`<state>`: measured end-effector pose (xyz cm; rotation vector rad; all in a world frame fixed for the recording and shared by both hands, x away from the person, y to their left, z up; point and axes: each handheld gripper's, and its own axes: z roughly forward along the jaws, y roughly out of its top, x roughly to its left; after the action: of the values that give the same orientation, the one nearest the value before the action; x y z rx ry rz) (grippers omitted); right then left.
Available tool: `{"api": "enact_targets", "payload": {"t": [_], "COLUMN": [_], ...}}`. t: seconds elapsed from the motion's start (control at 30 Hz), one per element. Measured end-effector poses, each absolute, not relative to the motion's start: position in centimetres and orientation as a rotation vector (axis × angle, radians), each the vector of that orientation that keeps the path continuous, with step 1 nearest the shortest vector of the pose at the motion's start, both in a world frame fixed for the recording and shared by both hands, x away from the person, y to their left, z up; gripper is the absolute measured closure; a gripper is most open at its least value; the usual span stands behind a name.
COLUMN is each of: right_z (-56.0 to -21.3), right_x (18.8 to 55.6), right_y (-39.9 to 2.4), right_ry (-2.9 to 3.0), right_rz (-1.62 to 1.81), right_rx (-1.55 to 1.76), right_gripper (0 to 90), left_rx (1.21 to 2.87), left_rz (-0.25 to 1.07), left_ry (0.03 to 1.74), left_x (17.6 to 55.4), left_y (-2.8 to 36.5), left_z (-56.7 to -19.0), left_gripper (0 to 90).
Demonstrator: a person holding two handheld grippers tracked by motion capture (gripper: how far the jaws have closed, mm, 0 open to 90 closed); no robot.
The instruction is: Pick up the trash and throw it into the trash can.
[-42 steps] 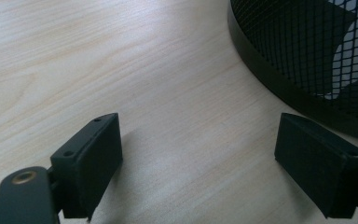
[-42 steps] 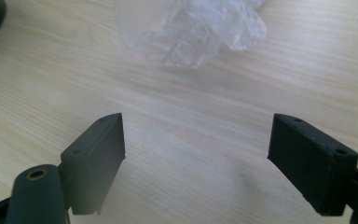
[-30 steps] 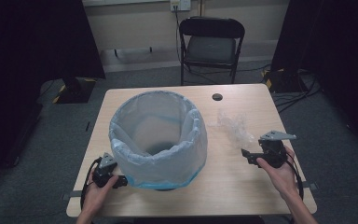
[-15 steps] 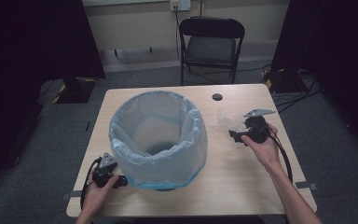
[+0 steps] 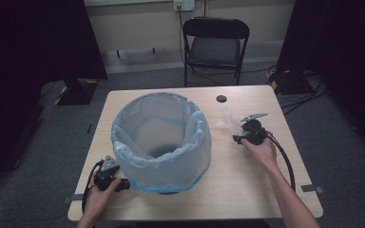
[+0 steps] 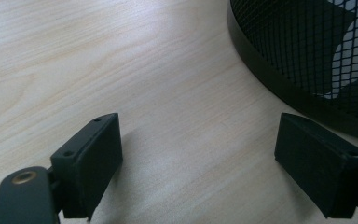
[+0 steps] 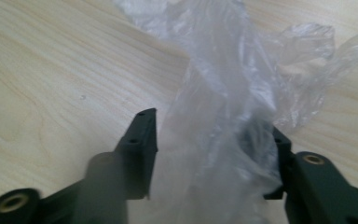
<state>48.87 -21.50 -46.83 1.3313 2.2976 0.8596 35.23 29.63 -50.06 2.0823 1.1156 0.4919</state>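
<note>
Both pairs of jaws stand wide apart. In the right gripper view the black jaws straddle a crumpled clear plastic bag [image 7: 233, 93], film lying between them and partly over the right-hand jaw, not yet pinched. In the left gripper view the jaws frame bare wooden table [image 6: 121, 70], with the black mesh wall of the bin [image 6: 307, 51] at two o'clock.

From the high view, the left gripper [image 5: 110, 175] rests at seven o'clock on the table [image 5: 247, 190], just beside the base of the bin [image 5: 161, 137], which carries a pale blue liner over its rim. The right gripper [image 5: 251, 134] sits at three o'clock of the bin, its nose in the clear plastic bag [image 5: 228, 121]. Farther off, a small dark disc [image 5: 221, 99] lies near the table's far edge, and a folding chair [image 5: 216, 45] stands beyond at twelve o'clock.

My judgement is that the step in hand is the grasp of the loose bag. The next move calls for the right jaws to close on a thick fold, since thin film can slip out, then a lift. The bag's long axis seems to run away from the gripper, toward eleven o'clock in the high view; its loose, ragged end points that way.
</note>
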Motion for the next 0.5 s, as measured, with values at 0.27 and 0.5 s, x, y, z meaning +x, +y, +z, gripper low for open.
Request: {"api": "enact_targets", "payload": {"t": [0.27,0.5], "right_z": [-48.3,-48.2], "right_x": [48.8,48.6], "right_y": [-22.0,-21.8], "right_ry": [2.284,2.295], "right_rz": [0.873,0.858], "right_rx": [1.359,1.343], "right_gripper": [63.8,86.2], "left_rx": [2.083,2.085], "left_rz": [0.493,0.492], "left_ry": [1.116,1.115], "left_x": [35.2,35.2], "left_y": [29.6,29.6], "left_z": [-50.1,-50.1], "left_gripper": [14.5,14.5]}}
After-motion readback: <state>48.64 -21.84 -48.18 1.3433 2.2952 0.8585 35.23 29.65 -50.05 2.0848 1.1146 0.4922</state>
